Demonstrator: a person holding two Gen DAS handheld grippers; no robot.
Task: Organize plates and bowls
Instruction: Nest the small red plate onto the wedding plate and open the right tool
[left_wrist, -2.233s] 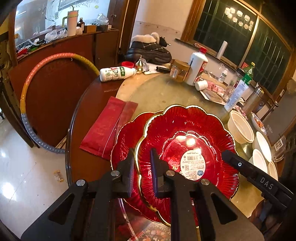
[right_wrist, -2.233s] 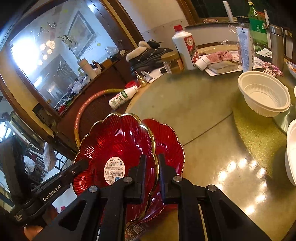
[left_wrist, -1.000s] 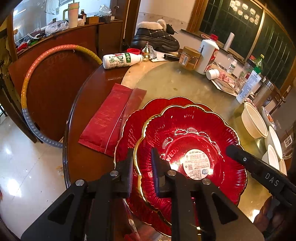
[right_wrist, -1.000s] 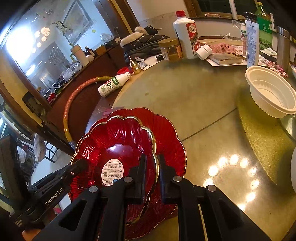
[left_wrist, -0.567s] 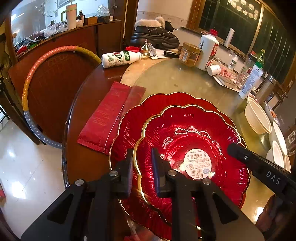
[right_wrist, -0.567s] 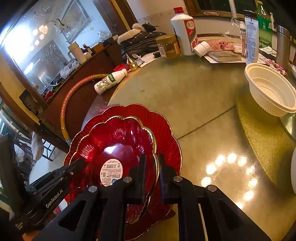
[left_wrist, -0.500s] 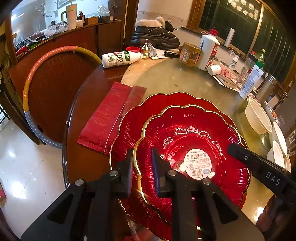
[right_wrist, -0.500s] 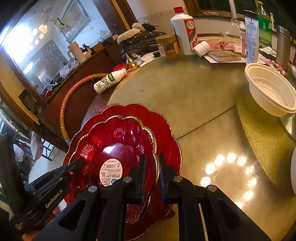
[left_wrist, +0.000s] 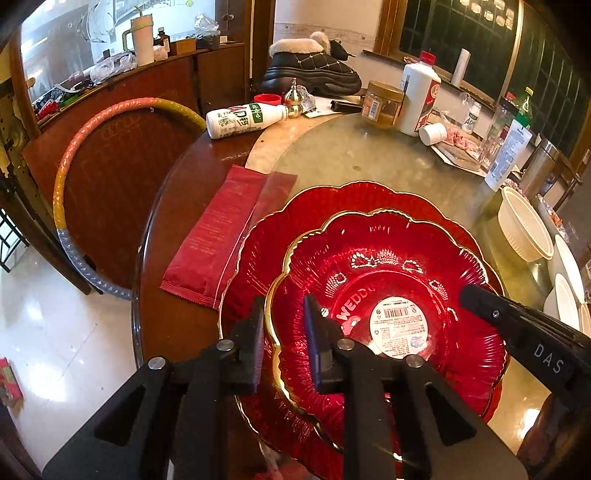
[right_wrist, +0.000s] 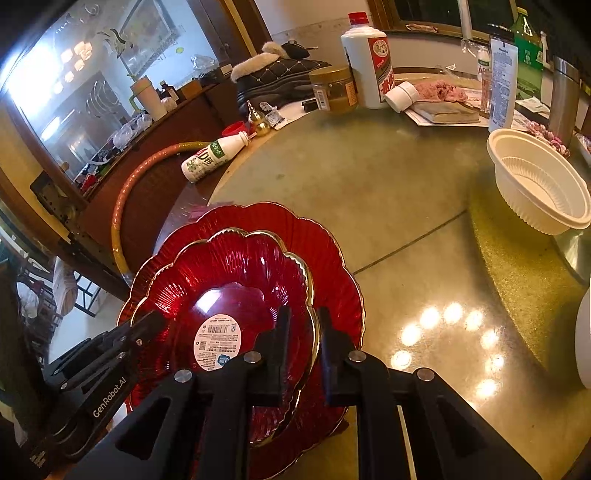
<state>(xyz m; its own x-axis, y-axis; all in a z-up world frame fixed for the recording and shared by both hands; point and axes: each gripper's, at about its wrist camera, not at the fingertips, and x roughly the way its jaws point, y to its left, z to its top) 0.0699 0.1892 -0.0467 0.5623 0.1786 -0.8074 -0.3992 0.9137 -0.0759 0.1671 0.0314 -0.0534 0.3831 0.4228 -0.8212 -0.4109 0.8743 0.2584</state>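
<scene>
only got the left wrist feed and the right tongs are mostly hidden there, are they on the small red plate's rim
Observer: Yes. The right tongs straddle the gold rim of the smaller glossy red scalloped plate, one finger inside it and one outside.
Operator: anything sitting just right of the plates
Observer: No. Between the larger red scalloped plate and the white ribbed plastic bowl, the greenish tabletop shows only a seam line and lamp reflections.
</scene>
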